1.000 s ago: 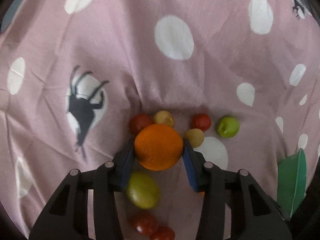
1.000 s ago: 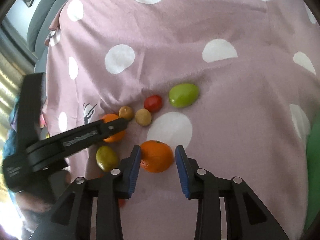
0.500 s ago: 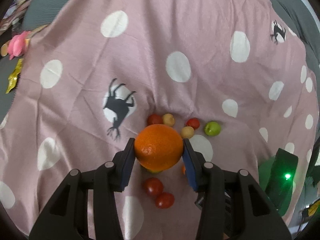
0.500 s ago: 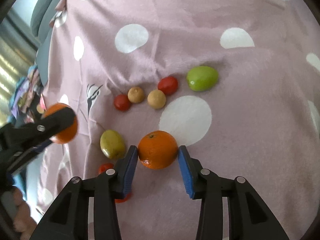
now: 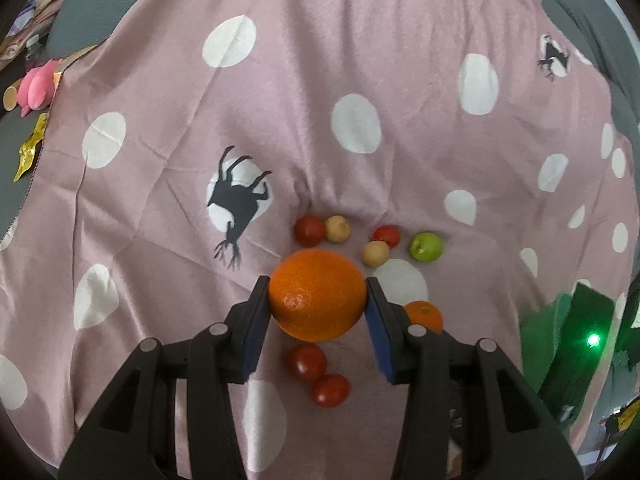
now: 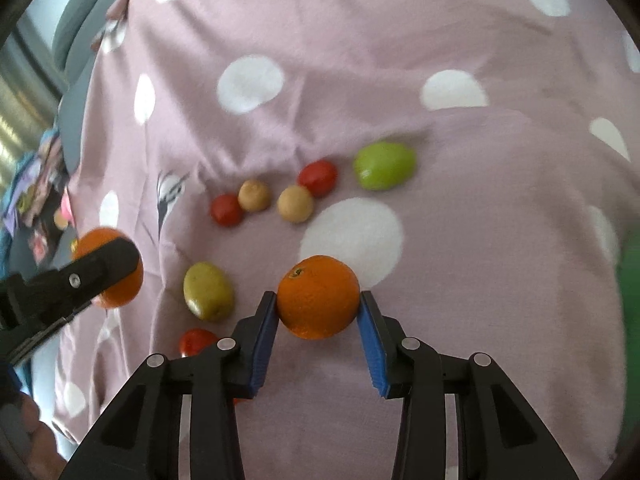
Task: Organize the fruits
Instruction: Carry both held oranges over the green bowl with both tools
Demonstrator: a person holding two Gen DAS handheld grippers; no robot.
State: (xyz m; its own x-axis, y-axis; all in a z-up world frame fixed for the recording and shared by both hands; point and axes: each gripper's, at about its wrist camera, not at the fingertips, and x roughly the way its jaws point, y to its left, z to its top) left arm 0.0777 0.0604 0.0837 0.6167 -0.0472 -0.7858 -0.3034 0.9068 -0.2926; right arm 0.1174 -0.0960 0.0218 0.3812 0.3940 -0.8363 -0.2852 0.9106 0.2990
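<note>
Fingers of left gripper clamp round orange; right gripper fingers, just widened, flank second orange on wrinkled mauve white-dotted cloth; grey cushions behind.

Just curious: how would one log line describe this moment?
left tool: gripping big round orange, raised | right tool: jaws just opened, smaller round orange between them on pink dotted cloth

Mauve cloth with white dots; orange, red tomatoes, green lime.

The left gripper clamps an orange above the spotted pink cloth.
</note>
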